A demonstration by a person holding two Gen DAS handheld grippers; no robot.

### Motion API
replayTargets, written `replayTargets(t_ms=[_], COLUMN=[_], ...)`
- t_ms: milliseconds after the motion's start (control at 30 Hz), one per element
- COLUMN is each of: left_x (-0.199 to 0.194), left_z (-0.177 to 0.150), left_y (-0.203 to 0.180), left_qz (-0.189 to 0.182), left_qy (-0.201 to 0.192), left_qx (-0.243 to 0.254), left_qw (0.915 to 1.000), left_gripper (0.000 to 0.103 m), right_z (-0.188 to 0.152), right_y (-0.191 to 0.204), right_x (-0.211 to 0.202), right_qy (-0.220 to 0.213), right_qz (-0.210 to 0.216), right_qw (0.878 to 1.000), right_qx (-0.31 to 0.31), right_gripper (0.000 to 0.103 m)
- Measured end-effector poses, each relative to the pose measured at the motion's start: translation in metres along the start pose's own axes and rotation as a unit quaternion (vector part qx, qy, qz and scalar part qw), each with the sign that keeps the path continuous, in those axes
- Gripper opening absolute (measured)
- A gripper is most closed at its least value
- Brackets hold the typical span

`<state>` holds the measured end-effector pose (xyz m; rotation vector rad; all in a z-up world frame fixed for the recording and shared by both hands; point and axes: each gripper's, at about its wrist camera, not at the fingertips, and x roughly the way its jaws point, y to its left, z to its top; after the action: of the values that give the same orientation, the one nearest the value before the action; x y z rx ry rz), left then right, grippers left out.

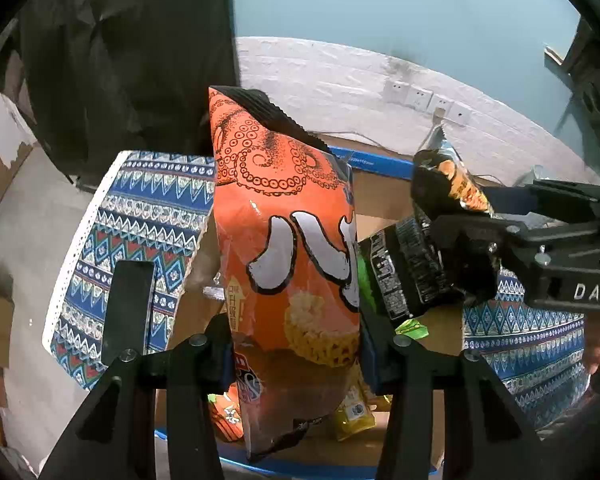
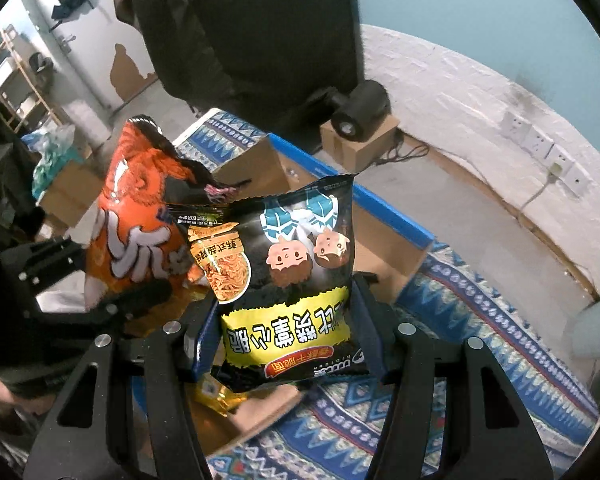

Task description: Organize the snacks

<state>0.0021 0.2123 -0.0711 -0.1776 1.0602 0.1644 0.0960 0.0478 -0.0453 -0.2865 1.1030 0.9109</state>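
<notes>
My left gripper (image 1: pixel 296 360) is shut on a tall orange snack bag (image 1: pixel 288 248) with an octopus print, held upright above an open cardboard box (image 1: pixel 384 200). My right gripper (image 2: pixel 288 344) is shut on a black noodle-snack packet (image 2: pixel 296 272) with a yellow band and two cartoon faces, also held above the box (image 2: pixel 384 248). The right gripper and its black packet (image 1: pixel 416 268) show at the right of the left wrist view. The orange bag (image 2: pixel 136 232) shows at the left of the right wrist view, held by the left gripper.
Yellow and green snack packets (image 1: pixel 352 412) lie in the box bottom. The box has blue edges and sits on a blue patterned cloth (image 2: pixel 452 328). A small box with a black camera-like device (image 2: pixel 360 116) stands behind. A white brick wall with sockets (image 2: pixel 540 144) runs behind.
</notes>
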Motion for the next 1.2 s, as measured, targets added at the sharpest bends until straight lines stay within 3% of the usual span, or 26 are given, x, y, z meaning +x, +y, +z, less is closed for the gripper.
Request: replayTargets(t_ms=[167,300,433,667,800,1200], left_x=[-0.001,-0.009,-0.016,-0.03,-0.035,-0.057], left_z=[-0.001,0.001,0.002,0.001,-0.002,-0.014], left_y=[0.005,0.005,0.001,-0.008,-0.011,-0.03], left_qz=[0.011,0.017,0.016,0.029,0.023,0.014], left_qy=[0.002,-0.012,-0.02,-0.041,-0.045,-0.071], left_qx=[-0.011,-0.016,-0.013,0.002,0.002,0.014], left_qw=[0.9999,0.9997,0.9996,0.9987,0.9987,0.9973], left_gripper=[0.054,0.073,0.078,0.08,0.087,0.091], right_z=[0.002,0.004,0.004,-0.012,-0.024,-0.055], right_y=[0.005,0.0,-0.003,-0.005,-0.004,-0.009], right_x=[0.003,-0.005,-0.015,-0.039,-0.053,-0.087], right_qy=[0.0,-0.012,-0.024,-0.046,-0.06,-0.095], right_qz=[0.007,0.004,0.0,-0.031,-0.045,-0.064], right_qw=[1.0,1.0,1.0,0.998,0.997,0.993], right_qx=[0.003,0.008,0.014,0.011,0.006,0.015], right_gripper=[0.06,0.07,0.072,0.076,0.079,0.08])
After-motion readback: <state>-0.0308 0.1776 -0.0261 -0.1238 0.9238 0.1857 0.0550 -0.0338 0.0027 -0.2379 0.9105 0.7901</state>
